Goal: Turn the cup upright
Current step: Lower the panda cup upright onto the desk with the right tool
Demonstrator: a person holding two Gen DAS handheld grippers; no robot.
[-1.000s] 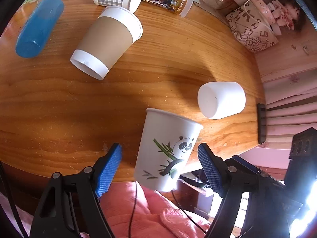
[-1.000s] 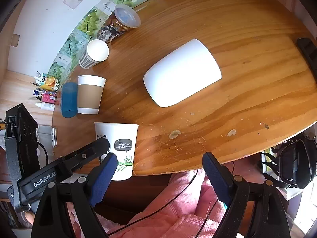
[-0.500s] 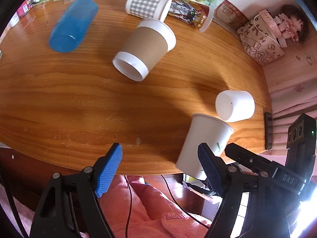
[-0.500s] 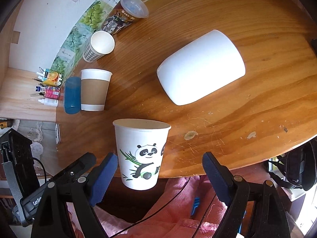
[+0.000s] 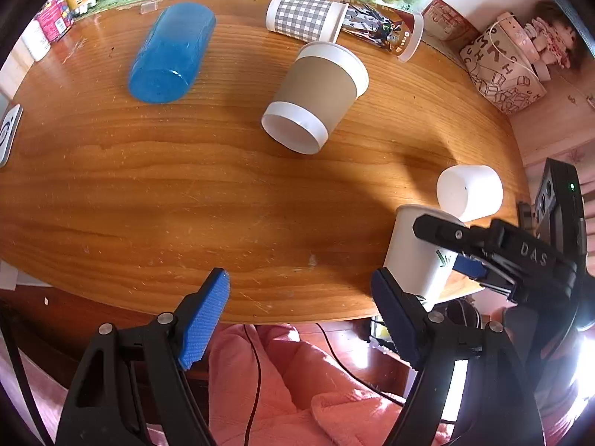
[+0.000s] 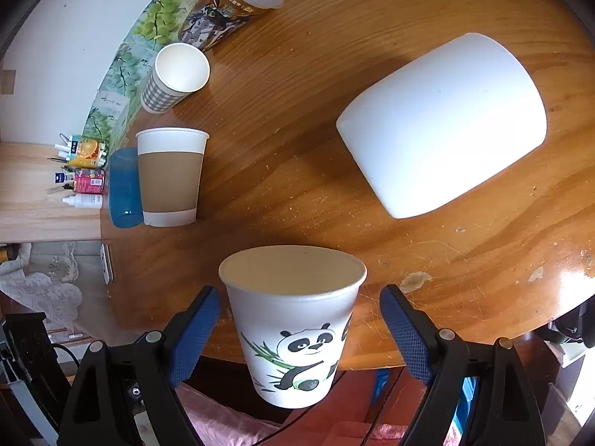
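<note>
In the left wrist view, the left gripper [image 5: 299, 314] fills the bottom of the frame, its black arms ending in ribbed blue pads spread wide with nothing between them. Above it runs the glossy, scratched wooden table [image 5: 186, 200]. At lower right the panda cup [image 5: 418, 256], smooth white paper, stands at the table's near edge with the right gripper [image 5: 461, 252] around it, one black finger crossing its wall. Just above sits a matte white cylinder [image 5: 469, 193]. Near the center lies a brown-sleeved paper cup [image 5: 316, 93], at upper left a translucent blue tumbler [image 5: 173, 52], and at the top a checked cup [image 5: 303, 18] beside a printed plastic cup [image 5: 386, 31]. In the right wrist view, the panda cup [image 6: 293, 323] is at bottom center, mouth up, tapered, standing between the right gripper's [image 6: 299, 330] textured blue pads, which sit apart on either side with visible gaps, not pressing it. The rounded white cylinder [image 6: 442, 122] lies at upper right. At left, the brown-sleeved cup [image 6: 169, 176] touches the blue tumbler [image 6: 124, 189]; the checked cup [image 6: 174, 76] and printed cup [image 6: 230, 11] are at upper left.
</note>
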